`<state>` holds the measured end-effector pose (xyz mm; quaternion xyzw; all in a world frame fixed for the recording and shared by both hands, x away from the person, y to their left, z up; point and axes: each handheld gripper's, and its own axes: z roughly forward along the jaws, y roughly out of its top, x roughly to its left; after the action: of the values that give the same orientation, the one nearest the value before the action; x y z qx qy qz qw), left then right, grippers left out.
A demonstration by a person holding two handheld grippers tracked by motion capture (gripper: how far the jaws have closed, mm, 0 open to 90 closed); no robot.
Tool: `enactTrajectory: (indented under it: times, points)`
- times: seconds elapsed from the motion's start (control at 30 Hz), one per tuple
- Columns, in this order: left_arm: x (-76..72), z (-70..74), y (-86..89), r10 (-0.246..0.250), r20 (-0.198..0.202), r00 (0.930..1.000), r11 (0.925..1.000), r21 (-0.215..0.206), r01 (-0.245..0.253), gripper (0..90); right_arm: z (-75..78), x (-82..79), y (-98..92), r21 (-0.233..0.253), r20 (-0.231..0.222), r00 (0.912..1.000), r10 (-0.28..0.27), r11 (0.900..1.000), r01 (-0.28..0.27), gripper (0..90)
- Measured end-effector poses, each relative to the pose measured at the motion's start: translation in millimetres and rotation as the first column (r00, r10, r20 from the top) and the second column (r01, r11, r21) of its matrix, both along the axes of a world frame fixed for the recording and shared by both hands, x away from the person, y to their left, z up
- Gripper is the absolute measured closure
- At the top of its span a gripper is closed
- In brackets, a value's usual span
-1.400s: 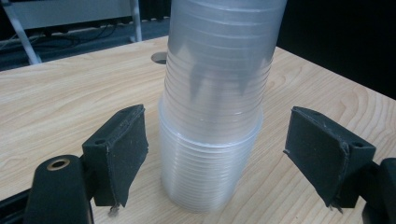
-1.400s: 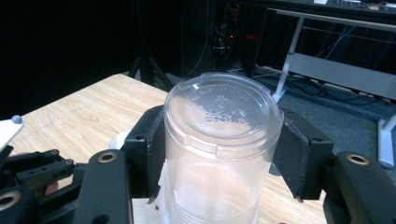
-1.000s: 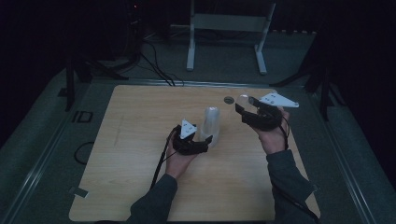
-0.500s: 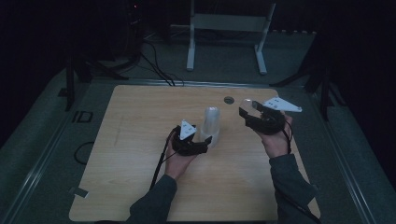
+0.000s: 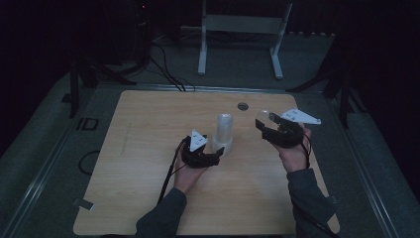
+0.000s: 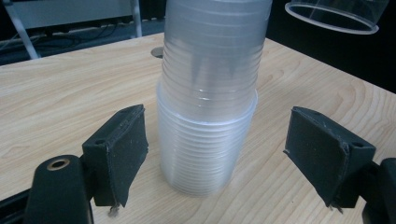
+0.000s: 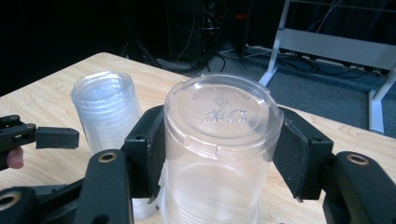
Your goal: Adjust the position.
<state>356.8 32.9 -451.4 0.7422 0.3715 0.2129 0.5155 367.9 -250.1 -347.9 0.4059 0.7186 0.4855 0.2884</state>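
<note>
One wooden table [image 5: 148,148], light-grained, with one small round dark hole [image 5: 242,106] near its far edge. One white metal stand [image 5: 240,29] on the floor beyond the table. Two hand-held grippers. Left gripper [image 5: 218,157]: low at the table's middle, jaws spread wide and released, one to either side of the stack's base without touching it, as the left gripper view shows. Right gripper [image 5: 263,125]: raised over the table's right part, well apart from the stack, jaws clenched on one loose cup. One stack of clear plastic cups [image 6: 210,93], nested upside down, upright on the table near its centre; the number of cups in it cannot be counted. One single clear cup [image 7: 219,154], held bottom-up between the right gripper's pads [image 7: 152,149], embossed base facing the camera.
</note>
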Motion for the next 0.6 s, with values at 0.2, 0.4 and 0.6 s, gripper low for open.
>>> enactTrajectory:
  times: [0.2,0.4,0.6]
  points:
    - [-2.6,-0.2,0.6,-0.006,0.003,1.0,1.0,0.0,0.006,20.3,-7.9,-1.1,-5.0,0.032,-0.022,0.9997,0.0,0.999,0.001,40.3]
    - [-4.3,0.8,0.6,-0.011,0.009,0.9999,0.9999,-0.005,0.011,20.4,-20.6,-3.9,-7.2,0.035,-0.045,0.999,-0.004,0.999,0.005,40.5]
    - [-6.2,2.9,0.2,-0.016,0.018,0.9997,0.9998,-0.015,0.017,20.4,-31.8,-10.1,-8.8,0.043,-0.064,0.998,-0.006,0.999,0.009,40.4]
